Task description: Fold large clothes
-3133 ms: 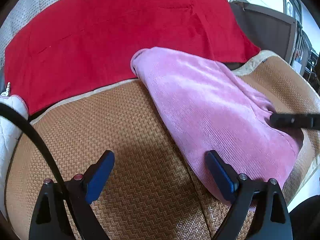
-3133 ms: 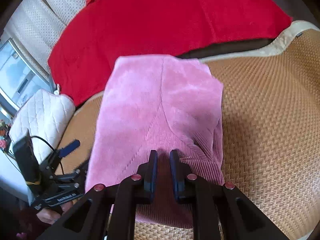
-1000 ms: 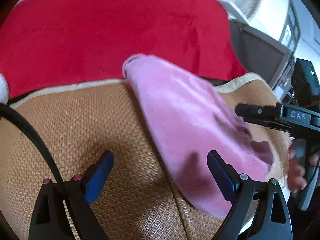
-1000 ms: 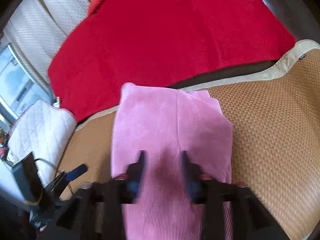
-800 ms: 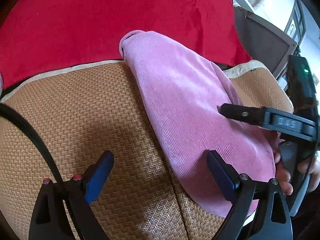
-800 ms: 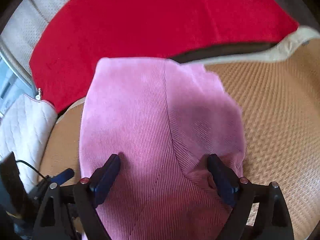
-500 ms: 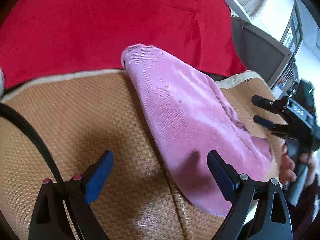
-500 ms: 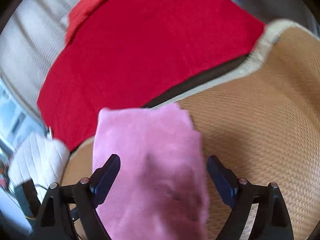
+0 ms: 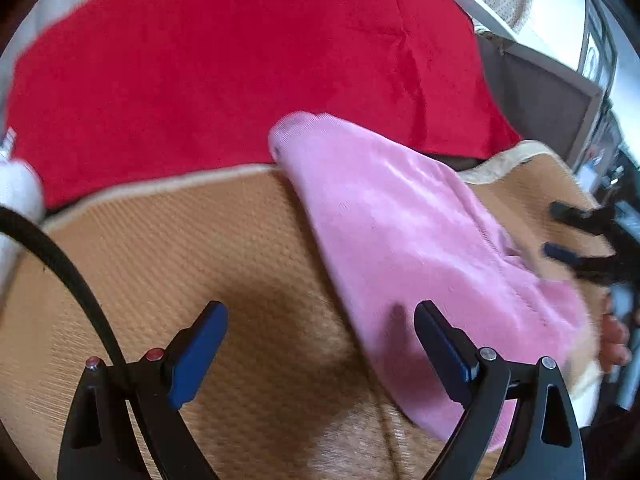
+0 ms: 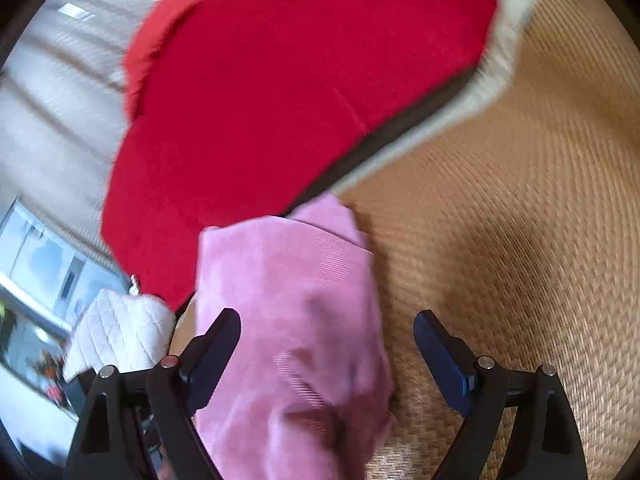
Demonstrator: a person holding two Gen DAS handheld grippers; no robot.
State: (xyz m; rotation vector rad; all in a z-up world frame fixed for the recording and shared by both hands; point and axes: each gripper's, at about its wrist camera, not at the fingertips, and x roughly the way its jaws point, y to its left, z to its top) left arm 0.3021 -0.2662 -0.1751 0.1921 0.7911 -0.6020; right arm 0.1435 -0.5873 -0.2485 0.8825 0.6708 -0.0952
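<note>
Pink garment [image 9: 392, 224]: folded, released on woven mat [image 9: 168, 248] — lies unheld.
Left gripper [image 9: 320, 344]: jaws spread, empty.
Right gripper [image 10: 328, 344]: jaws spread, straddling cloth without pinching — likely done.

Folded garment [image 9: 400, 232] on woven mat [image 9: 180, 248], far end overlapping blanket [image 9: 240, 60] behind mat. Quilted bag [image 10: 120, 332] left of garment.

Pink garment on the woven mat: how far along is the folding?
Done: the pink garment lies folded into a narrow strip on the woven mat. In hand: nothing; left tongs and right tongs both open. Left: the red cloth lies spread flat.
</note>
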